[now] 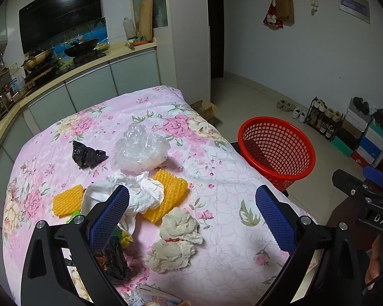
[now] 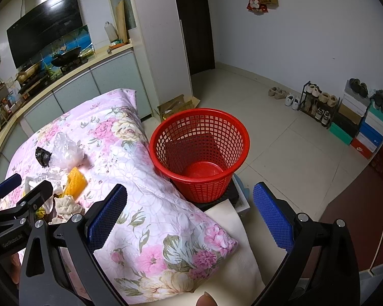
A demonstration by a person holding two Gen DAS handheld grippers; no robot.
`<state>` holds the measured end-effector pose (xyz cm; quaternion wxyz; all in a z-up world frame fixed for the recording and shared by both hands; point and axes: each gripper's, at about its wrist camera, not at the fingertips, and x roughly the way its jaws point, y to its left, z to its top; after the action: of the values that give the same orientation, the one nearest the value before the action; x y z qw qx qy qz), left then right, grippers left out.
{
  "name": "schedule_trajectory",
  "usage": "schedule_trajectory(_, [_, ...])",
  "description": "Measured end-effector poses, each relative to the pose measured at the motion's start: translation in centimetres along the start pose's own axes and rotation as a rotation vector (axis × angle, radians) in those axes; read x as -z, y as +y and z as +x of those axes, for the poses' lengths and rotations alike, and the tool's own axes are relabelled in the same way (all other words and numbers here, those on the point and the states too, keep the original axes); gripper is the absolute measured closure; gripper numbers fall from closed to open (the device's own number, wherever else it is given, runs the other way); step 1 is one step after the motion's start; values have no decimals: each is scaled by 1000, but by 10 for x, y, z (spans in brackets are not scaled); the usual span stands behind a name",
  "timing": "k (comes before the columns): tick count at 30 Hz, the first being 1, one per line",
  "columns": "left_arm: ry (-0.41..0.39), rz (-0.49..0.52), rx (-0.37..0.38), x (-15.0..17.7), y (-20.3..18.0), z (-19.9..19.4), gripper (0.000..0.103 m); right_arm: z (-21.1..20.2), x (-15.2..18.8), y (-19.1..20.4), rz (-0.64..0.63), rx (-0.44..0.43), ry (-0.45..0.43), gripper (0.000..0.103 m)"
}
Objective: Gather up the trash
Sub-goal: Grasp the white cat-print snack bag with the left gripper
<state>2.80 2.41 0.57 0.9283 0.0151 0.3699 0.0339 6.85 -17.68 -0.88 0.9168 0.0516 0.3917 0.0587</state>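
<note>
Your left claw hung open above the floral quilted tabletop, gripping nothing; your right claw was likewise open and empty near the red mesh basket. Judged from that bare basket, no collection had been completed: crumpled white paper, clear film, black foil, ridged yellow foam and gauzy cloth remained scattered on the tabletop.
</note>
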Motion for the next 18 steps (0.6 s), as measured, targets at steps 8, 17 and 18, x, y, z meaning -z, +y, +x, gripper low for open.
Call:
schedule_trajectory(8, [-7,-71,-51,3,44,-12,7,5,2,10,-36,-13,0,7])
schedule_trajectory(17, [9,-184,-104,38,109,-39,7,21,6,41,-102,-100,40,7])
schedule_trajectory(18, [19,-187,-94,44,111,-41,7,22,7,44,-110,-108,44,7])
